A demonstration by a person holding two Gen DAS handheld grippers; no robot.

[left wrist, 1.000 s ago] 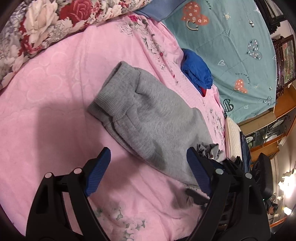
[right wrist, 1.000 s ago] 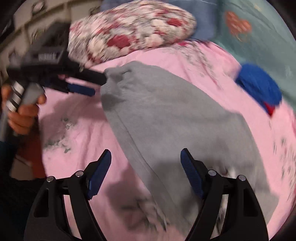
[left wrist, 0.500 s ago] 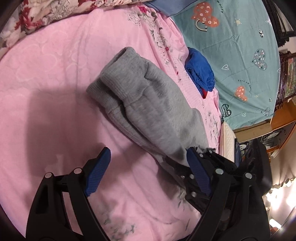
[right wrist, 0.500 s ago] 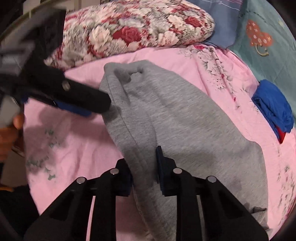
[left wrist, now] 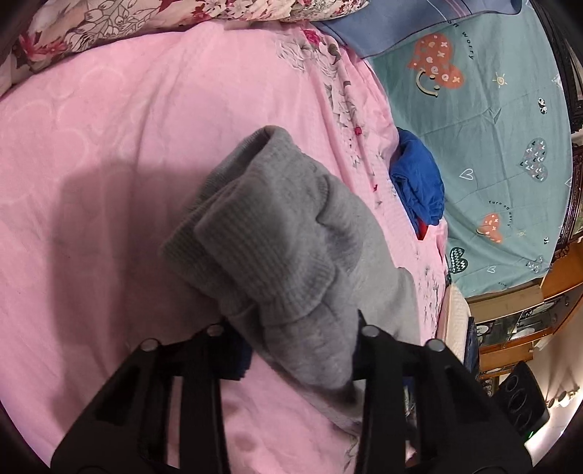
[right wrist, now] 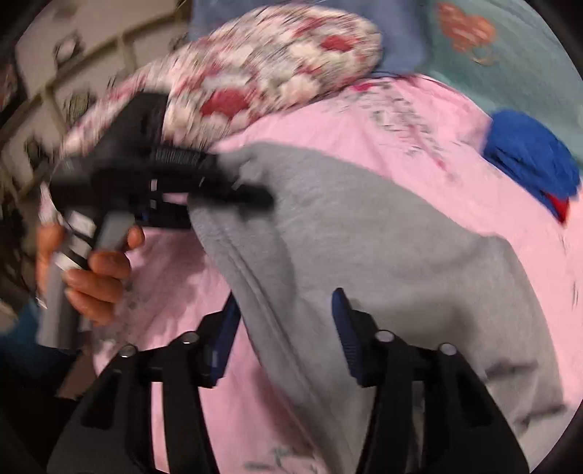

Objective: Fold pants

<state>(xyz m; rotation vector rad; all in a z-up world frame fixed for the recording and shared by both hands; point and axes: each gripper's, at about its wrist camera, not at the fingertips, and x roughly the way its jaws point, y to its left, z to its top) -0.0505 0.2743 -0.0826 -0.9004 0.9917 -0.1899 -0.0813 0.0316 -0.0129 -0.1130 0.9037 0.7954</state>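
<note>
Grey pants [left wrist: 288, 233] lie on the pink bedspread [left wrist: 109, 146], their ribbed waistband bunched and raised toward me. My left gripper [left wrist: 302, 342] is shut on the edge of the pants near the waistband; it also shows from the side in the right wrist view [right wrist: 233, 193], pinching the cloth. In that blurred view the pants [right wrist: 382, 262] spread across the bed. My right gripper [right wrist: 286, 328] is partly open, its blue pads either side of the pants' folded edge, with cloth between them.
A floral pillow [left wrist: 145, 22] lies at the head of the bed. A crumpled blue garment [left wrist: 419, 182] sits at the pink cover's right edge, beside a teal heart-print sheet [left wrist: 492, 127]. Wooden furniture [left wrist: 528, 313] stands beyond the bed.
My left gripper closed on the pants' edge near the waistband and lifted it. My right gripper, shut on the edge half a second ago, has opened part way.
</note>
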